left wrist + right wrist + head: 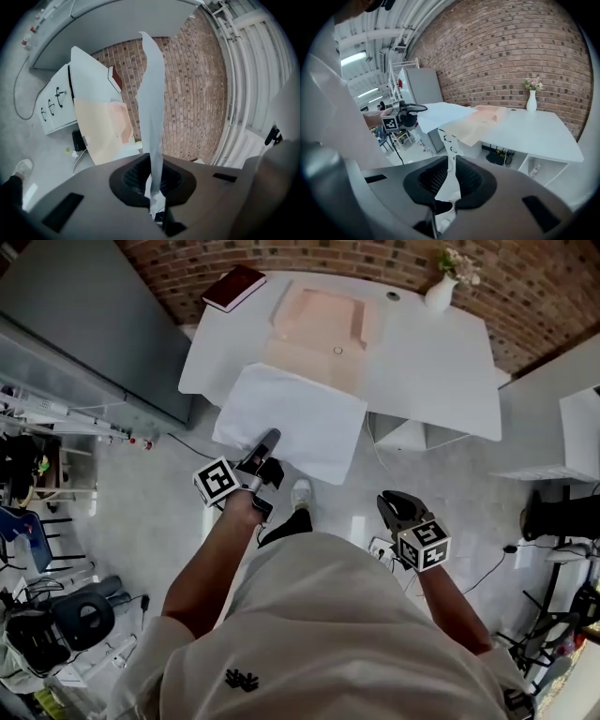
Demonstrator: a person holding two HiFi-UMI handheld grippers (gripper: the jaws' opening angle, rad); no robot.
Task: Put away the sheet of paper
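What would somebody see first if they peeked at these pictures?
First comes the big white sheet of paper, pinched in the left tongs and held out at the near edge of the white table. Behind it on the table lies an open peach cardboard folder. A dark red book sits at one far corner and a white vase of flowers at the other, by the red brick wall.

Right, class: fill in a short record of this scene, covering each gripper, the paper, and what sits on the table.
left gripper: shut on one edge of the sheet of paper
sheet of paper: held at the table's near edge
right gripper: fingers close together, nothing between them
on table: open peach folder, dark red book, white vase with flowers
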